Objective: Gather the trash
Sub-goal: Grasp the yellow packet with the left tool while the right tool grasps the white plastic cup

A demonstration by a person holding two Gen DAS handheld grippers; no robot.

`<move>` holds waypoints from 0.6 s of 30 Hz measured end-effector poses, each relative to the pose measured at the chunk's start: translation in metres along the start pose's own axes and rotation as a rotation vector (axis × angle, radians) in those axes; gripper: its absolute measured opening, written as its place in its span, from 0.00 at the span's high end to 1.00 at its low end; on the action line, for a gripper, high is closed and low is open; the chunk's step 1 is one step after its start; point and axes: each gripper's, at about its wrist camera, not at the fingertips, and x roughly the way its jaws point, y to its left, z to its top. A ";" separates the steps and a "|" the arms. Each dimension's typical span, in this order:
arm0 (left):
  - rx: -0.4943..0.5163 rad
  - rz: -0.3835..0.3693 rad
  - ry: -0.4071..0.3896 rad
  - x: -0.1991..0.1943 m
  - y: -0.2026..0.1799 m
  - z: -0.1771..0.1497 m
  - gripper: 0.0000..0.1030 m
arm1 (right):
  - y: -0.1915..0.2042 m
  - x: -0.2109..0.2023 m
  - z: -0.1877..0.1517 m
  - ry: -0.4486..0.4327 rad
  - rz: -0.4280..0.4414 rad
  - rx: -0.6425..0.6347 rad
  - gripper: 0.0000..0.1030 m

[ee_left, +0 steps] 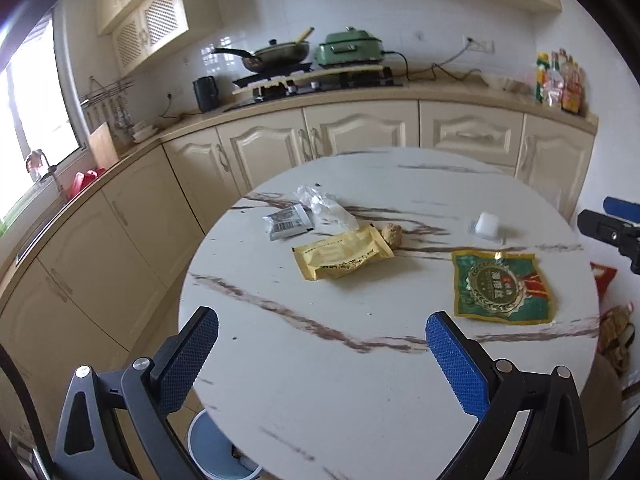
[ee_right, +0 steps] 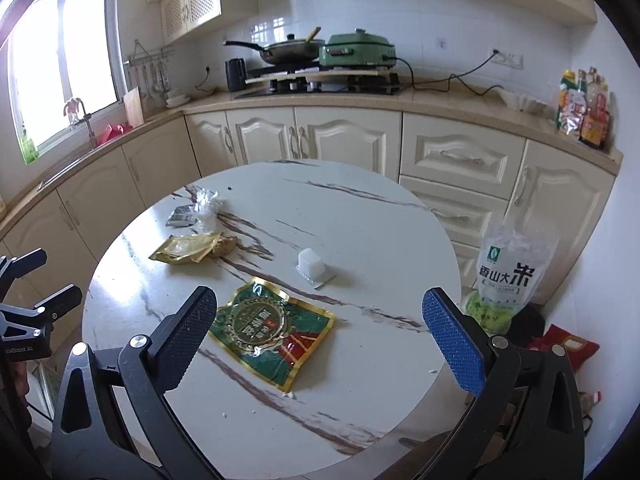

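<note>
Both grippers, left and right, are held wide and empty above the table. Trash is scattered there: green packet, yellow packet, clear wrapper.

Daylight is admitted through the window at left, which is blown out to white in both views. The round table is evenly lit, with only soft, faint shadows. Strong fisheye bending and dark corners are seen at the edges. Slight softness is noted throughout.
</note>
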 end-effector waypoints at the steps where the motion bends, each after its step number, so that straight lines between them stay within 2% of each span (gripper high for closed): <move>1: 0.029 0.002 0.011 0.017 -0.002 0.006 0.01 | -0.004 0.010 0.000 0.017 0.000 0.003 0.00; 8: 0.120 -0.013 0.067 0.116 -0.003 0.044 0.02 | -0.019 0.066 0.005 0.095 -0.005 -0.001 0.00; 13: 0.140 -0.002 0.111 0.164 0.001 0.056 0.13 | -0.021 0.094 0.008 0.135 0.009 -0.012 0.00; 16: 0.112 -0.056 0.111 0.181 0.000 0.068 0.31 | -0.021 0.109 0.010 0.158 0.028 -0.013 0.00; 18: 0.087 -0.109 0.114 0.190 0.002 0.073 0.58 | -0.019 0.118 0.012 0.173 0.043 -0.021 0.00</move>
